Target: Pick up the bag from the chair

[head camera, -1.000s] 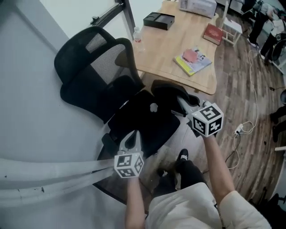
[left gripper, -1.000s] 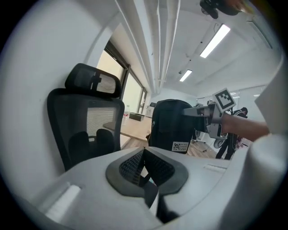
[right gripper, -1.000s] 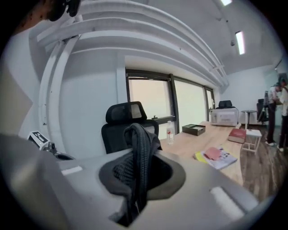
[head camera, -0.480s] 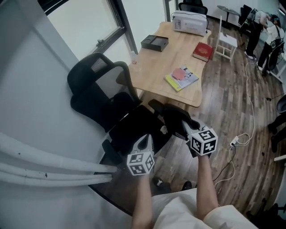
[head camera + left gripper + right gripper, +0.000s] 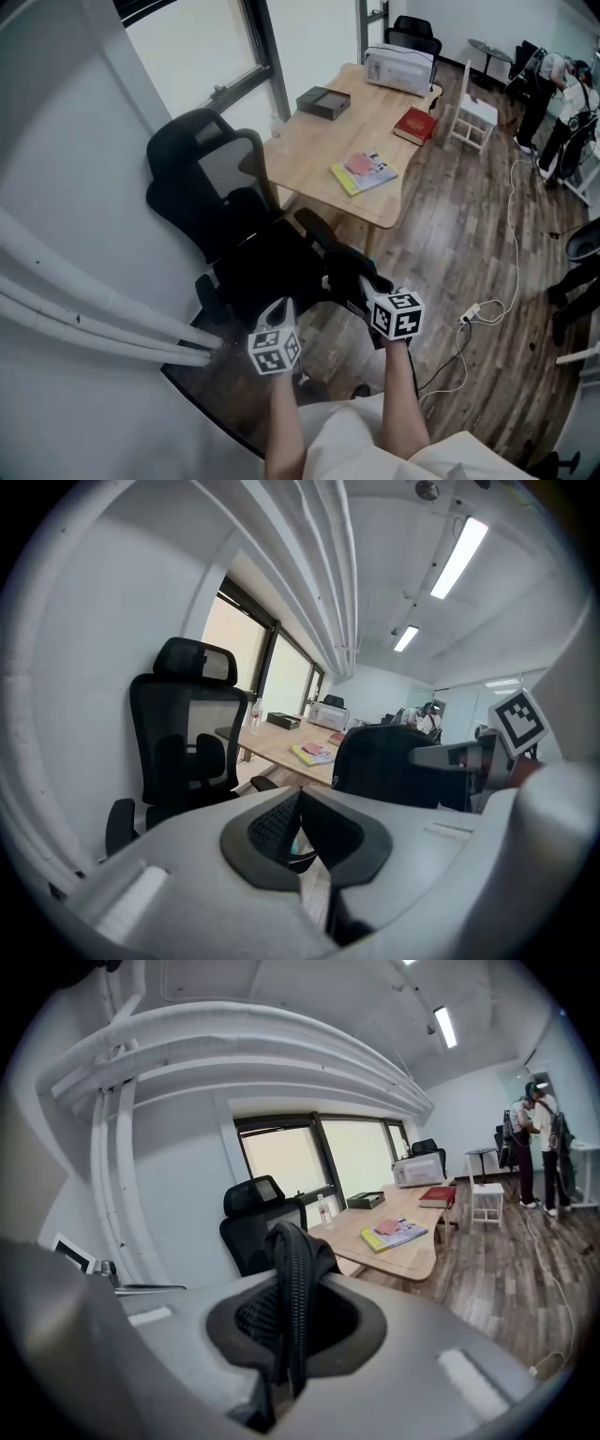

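The black bag [image 5: 272,270] hangs by its strap in front of the black mesh office chair [image 5: 202,178]. My right gripper [image 5: 364,283] is shut on that strap [image 5: 296,1269], which runs up over the jaws in the right gripper view. In the left gripper view the bag [image 5: 386,766] hangs level with the right gripper [image 5: 469,757]. My left gripper [image 5: 279,314] sits just below the bag's near edge, jaws shut with nothing between them [image 5: 300,819]. Whether the bag still touches the seat is hidden.
A wooden table [image 5: 323,145] behind the chair carries books [image 5: 364,171], a black box [image 5: 323,101] and a printer [image 5: 401,67]. A white chair [image 5: 473,98] stands beyond it. A cable and plug [image 5: 469,309] lie on the wood floor. White pipes [image 5: 84,314] run along the left wall.
The right gripper has drawn back toward me with the bag's strap, pulling the bag forward off the seat. The left gripper moved back with it. The view rose and widened.
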{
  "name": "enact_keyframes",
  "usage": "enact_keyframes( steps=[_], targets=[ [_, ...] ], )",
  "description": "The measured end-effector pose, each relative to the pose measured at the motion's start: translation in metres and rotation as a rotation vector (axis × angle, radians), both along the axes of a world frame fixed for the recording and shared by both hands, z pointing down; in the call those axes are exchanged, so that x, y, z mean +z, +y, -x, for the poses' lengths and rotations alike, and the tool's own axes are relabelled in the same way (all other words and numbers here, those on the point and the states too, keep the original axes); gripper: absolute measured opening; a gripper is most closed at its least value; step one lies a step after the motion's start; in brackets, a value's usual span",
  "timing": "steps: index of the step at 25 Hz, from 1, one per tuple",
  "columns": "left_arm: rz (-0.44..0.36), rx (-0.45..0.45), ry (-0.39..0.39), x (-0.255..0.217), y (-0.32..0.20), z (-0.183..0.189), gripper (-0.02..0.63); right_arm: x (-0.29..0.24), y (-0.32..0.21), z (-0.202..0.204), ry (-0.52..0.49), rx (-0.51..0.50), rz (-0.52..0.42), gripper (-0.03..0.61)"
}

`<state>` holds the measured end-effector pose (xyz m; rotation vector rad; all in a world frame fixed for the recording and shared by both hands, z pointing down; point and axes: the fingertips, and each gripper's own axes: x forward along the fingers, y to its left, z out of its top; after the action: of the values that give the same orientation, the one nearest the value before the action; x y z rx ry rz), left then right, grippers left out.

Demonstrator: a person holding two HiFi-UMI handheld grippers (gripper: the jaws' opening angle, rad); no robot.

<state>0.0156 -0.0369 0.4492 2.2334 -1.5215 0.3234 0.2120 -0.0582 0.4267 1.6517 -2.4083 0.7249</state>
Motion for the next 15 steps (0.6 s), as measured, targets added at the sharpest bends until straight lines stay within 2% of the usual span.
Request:
enact_keyframes(
  steps=[3,10,15],
  targets=[
    [-0.016,0.016,-0.032,0.000,0.023,-0.011,0.006,0.006,0.020,-0.012,0.004,-0.016,-0.004,0.032],
    [-0.042,0.018,-0.051,-0.007,0.062,-0.029,0.006,0.007,0.053,-0.024,-0.002,-0.046,-0.055,0.032],
    [-0.049,0.041,-0.055,-0.006,0.083,-0.045,0.006,0.016,0.071,-0.028,-0.008,-0.060,-0.044,0.032]
  ],
)
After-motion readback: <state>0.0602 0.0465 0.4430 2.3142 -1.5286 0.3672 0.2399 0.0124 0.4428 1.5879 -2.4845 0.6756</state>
